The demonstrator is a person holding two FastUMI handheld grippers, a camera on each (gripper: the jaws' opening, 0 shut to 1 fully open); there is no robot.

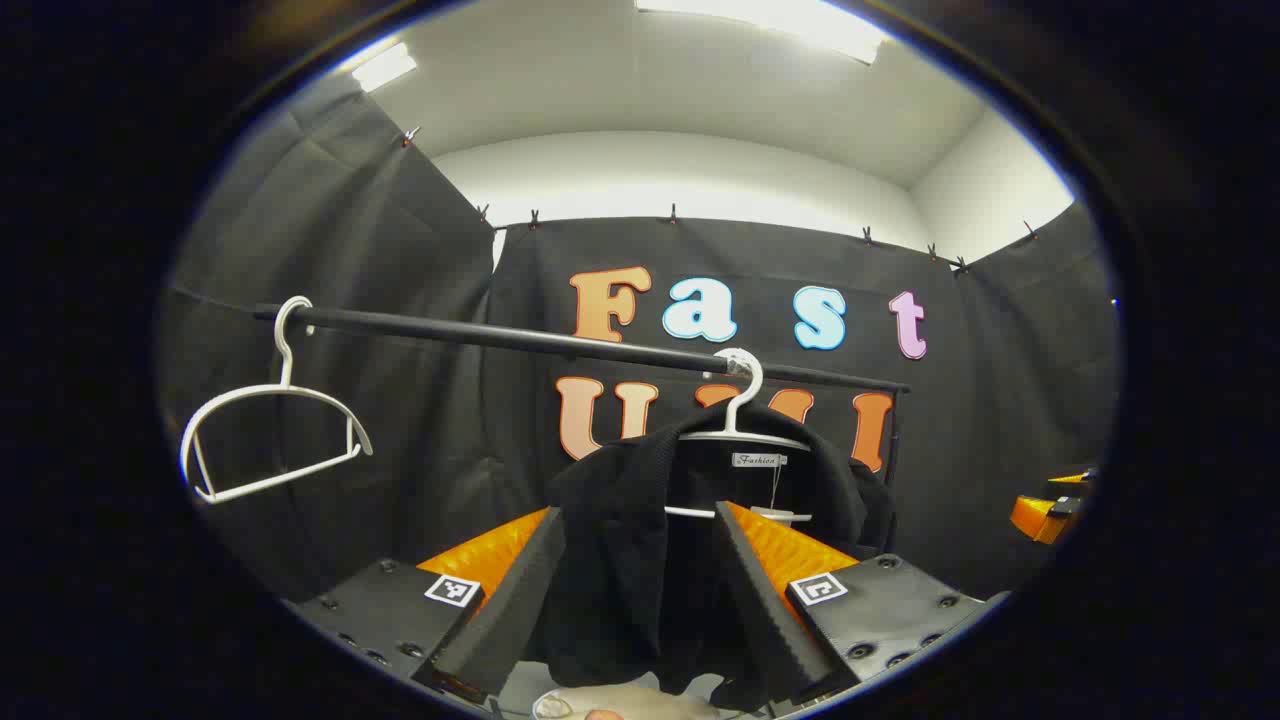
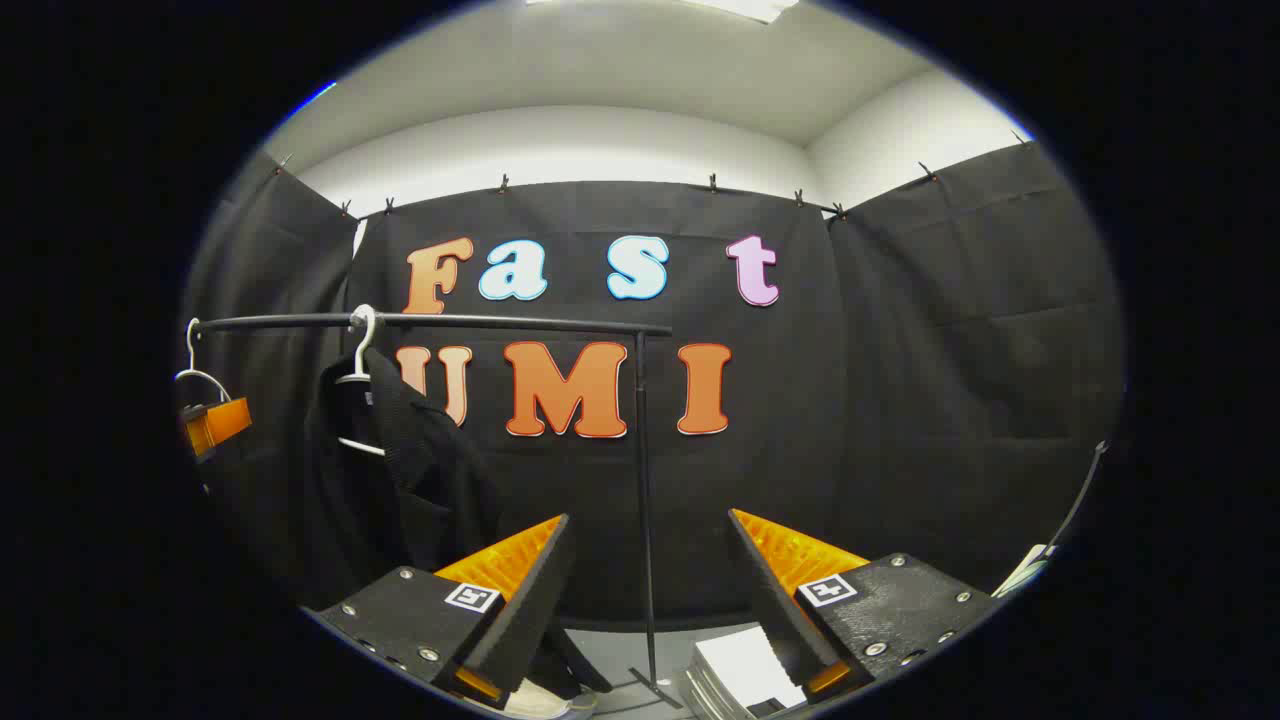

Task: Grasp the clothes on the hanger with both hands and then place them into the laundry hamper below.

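Observation:
A black garment (image 1: 640, 560) hangs on a white hanger (image 1: 742, 430) from a black rail (image 1: 480, 335). My left gripper (image 1: 640, 512) is open right in front of it, and the cloth shows in the wide gap between the fingers with neither pad pressing on it. In the right gripper view the same garment (image 2: 400, 470) hangs at the left on its hanger (image 2: 360, 375). My right gripper (image 2: 650, 518) is open well to the garment's right, facing the booth wall with nothing between its fingers. The left gripper (image 2: 215, 425) shows at the far left edge, the right gripper (image 1: 1050, 510) at the far right edge.
An empty white hanger (image 1: 270, 430) hangs near the rail's left end. The rail's upright post (image 2: 643, 500) stands straight ahead of my right gripper. A pale flat stack (image 2: 740, 670) lies on the floor at the lower right. A pale rounded thing (image 1: 600, 705) sits below the garment.

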